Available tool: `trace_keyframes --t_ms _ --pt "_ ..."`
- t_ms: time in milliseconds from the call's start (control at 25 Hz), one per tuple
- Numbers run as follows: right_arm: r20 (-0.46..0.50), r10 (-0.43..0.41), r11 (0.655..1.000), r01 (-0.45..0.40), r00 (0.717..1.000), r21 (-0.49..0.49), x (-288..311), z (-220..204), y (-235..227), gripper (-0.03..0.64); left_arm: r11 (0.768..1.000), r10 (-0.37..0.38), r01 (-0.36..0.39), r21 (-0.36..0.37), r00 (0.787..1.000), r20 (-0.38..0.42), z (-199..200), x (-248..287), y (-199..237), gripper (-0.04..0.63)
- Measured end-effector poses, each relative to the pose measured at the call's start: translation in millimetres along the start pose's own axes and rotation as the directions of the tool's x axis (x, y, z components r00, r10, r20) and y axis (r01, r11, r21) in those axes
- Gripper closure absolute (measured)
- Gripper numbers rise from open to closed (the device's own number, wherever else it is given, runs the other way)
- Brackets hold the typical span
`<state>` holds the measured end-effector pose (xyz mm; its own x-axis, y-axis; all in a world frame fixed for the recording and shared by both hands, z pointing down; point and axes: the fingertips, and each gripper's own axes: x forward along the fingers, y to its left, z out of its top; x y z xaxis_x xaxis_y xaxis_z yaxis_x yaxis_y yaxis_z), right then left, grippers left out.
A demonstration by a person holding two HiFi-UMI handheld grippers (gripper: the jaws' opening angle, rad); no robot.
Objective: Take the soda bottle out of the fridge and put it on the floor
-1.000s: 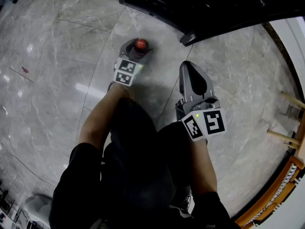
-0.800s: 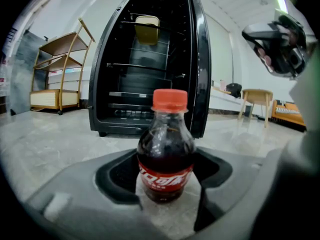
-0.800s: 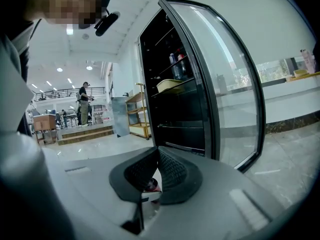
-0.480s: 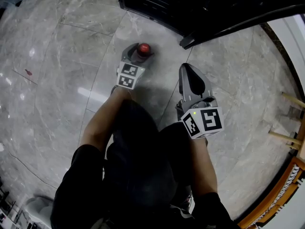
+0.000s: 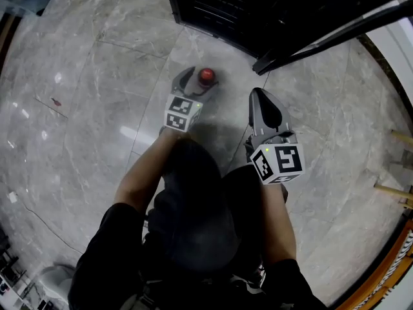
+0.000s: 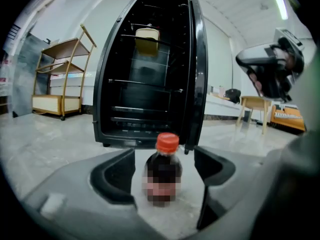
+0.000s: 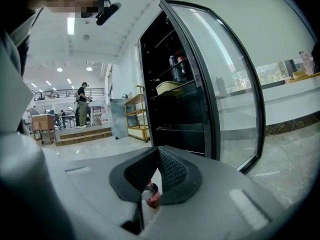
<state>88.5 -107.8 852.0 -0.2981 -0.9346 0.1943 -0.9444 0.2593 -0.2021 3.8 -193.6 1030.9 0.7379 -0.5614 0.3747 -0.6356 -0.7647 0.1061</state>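
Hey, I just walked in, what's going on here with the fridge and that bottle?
A person holds a gripper in each hand before an open fridge. The soda bottle stands upright on the floor between the jaws of the left gripper, which are opening, with gaps on both sides. The right gripper is shut and empty, off to the side. The bottle is out and down, being released.

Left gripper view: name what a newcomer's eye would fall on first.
The orange-capped soda bottle stands upright on the grey marble floor between the left gripper's opening jaws, with gaps on both sides. Behind it looms the black fridge, its glass door swung open. The right gripper hangs to the right, jaws together and empty.
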Motion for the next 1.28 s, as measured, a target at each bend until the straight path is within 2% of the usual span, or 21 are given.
trace_keyframes --t_ms 200,280,560,760,1040,1160,1280 --pt "0.019 -0.01 1.0 0.009 1.0 0.025 0 5 -1 0.615 1.0 -0.008 0.008 -0.001 0.999 0.043 34 -28 -10 0.239" --pt "0.019 -0.015 0.999 0.014 1.0 0.033 0 5 -4 0.617 1.0 -0.003 0.003 -0.008 0.998 0.058 45 -39 -13 0.27" --pt "0.017 -0.005 0.999 0.005 1.0 0.037 -1 4 -1 0.617 1.0 -0.016 0.016 0.01 0.997 0.077 63 -58 -21 0.502" --pt "0.023 -0.002 0.999 0.002 1.0 0.038 -2 6 0 0.616 1.0 -0.003 0.002 0.016 0.998 0.061 58 -63 -24 0.592" --pt "0.028 -0.026 0.998 0.024 0.999 0.066 -2 4 -9 0.617 1.0 -0.009 0.008 0.021 0.999 0.045 56 -63 -26 0.592" --pt "0.027 -0.023 0.998 0.021 0.999 0.054 0 18 -8 0.617 0.999 -0.029 0.028 0.016 0.998 0.054 83 -69 -23 0.592" --pt "0.015 -0.014 0.998 0.014 1.0 0.056 0 48 -4 0.617 0.999 -0.05 0.05 0.01 0.997 0.067 129 -84 -19 0.592"
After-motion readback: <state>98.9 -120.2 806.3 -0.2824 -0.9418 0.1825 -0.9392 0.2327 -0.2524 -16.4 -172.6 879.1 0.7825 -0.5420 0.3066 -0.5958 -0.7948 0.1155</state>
